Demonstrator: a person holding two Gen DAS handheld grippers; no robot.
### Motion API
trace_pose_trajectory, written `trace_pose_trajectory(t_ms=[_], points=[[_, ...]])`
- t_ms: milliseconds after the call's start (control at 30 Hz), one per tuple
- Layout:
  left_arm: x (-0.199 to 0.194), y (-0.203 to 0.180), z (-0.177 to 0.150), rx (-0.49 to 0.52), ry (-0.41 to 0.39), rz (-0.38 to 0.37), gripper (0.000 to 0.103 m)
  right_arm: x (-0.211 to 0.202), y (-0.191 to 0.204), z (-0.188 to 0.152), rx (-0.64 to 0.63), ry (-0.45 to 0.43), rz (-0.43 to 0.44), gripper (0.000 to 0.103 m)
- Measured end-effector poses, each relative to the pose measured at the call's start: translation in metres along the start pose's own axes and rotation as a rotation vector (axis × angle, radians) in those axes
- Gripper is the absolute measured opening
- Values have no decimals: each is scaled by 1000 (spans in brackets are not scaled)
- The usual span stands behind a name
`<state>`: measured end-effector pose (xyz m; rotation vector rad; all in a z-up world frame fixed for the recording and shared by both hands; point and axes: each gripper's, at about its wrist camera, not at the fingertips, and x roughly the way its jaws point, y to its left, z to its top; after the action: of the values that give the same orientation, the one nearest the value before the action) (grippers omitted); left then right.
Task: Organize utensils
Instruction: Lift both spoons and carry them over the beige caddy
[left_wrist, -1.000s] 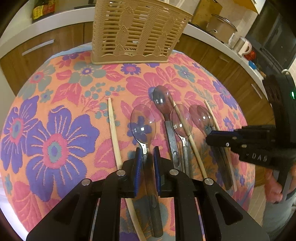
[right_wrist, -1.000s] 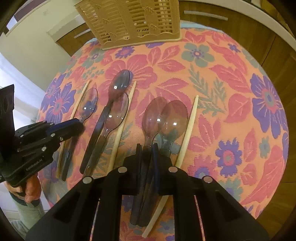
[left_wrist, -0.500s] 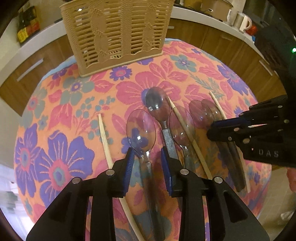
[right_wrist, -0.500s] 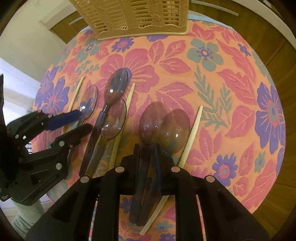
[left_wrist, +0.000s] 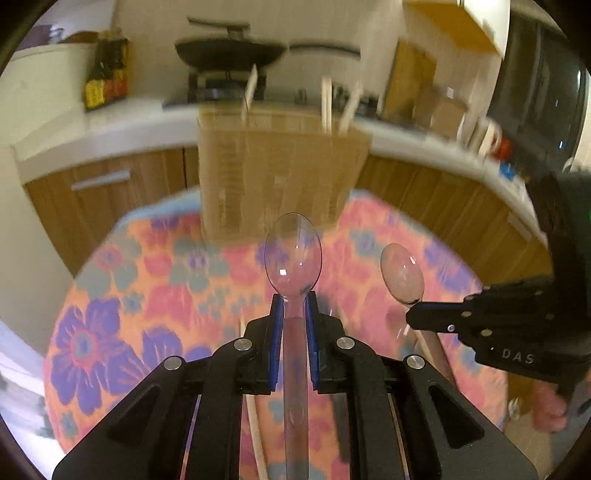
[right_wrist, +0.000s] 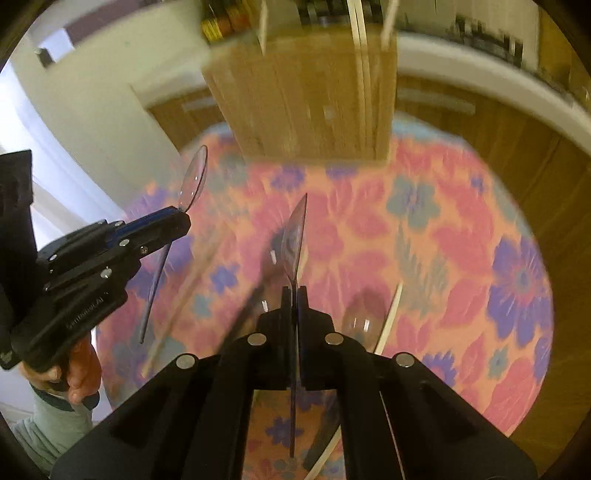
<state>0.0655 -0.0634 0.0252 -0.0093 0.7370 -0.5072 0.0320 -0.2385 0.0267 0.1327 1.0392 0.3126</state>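
My left gripper (left_wrist: 293, 301) is shut on the neck of a clear plastic spoon (left_wrist: 293, 254), lifted above the floral tablecloth (left_wrist: 110, 314), bowl pointing at the beige utensil basket (left_wrist: 280, 173). My right gripper (right_wrist: 294, 290) is shut on another clear plastic spoon (right_wrist: 293, 240), seen edge-on and raised. In the left wrist view the right gripper (left_wrist: 412, 314) shows at the right with its spoon (left_wrist: 402, 275). In the right wrist view the left gripper (right_wrist: 184, 218) shows at the left with its spoon (right_wrist: 194, 181). The basket (right_wrist: 306, 92) stands at the table's far edge with chopsticks (right_wrist: 360, 55) upright in it.
More clear spoons (right_wrist: 364, 317) and chopsticks (right_wrist: 388, 317) still lie on the tablecloth below the grippers. Behind the table run a white counter (left_wrist: 92, 129) with wooden cabinets (left_wrist: 110, 192), a pan on a stove (left_wrist: 229, 48) and bottles (left_wrist: 107, 77).
Both grippers have risen off the table, each lifting a clear spoon, and now point toward the basket. The left gripper closed on its spoon after standing open half a second ago.
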Motion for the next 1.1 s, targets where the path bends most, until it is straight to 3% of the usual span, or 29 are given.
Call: trace_pose_trajectory(t_ms=[100, 333, 533, 833, 1100], points=[[-15, 4, 20, -22, -94, -24, 10, -24, 0, 16, -11, -102, 39, 1], [-44, 12, 86, -37, -323, -90, 10, -70, 4, 66, -61, -356, 11, 1], [-37, 10, 139, -35, -432, -86, 10, -85, 4, 116, -97, -521, -59, 1], [4, 34, 174, -95, -527, -34, 10, -67, -23, 170, -25, -714, -126, 1], [39, 48, 167, -106, -546, -8, 10, -27, -32, 180, -51, -761, -190, 1]])
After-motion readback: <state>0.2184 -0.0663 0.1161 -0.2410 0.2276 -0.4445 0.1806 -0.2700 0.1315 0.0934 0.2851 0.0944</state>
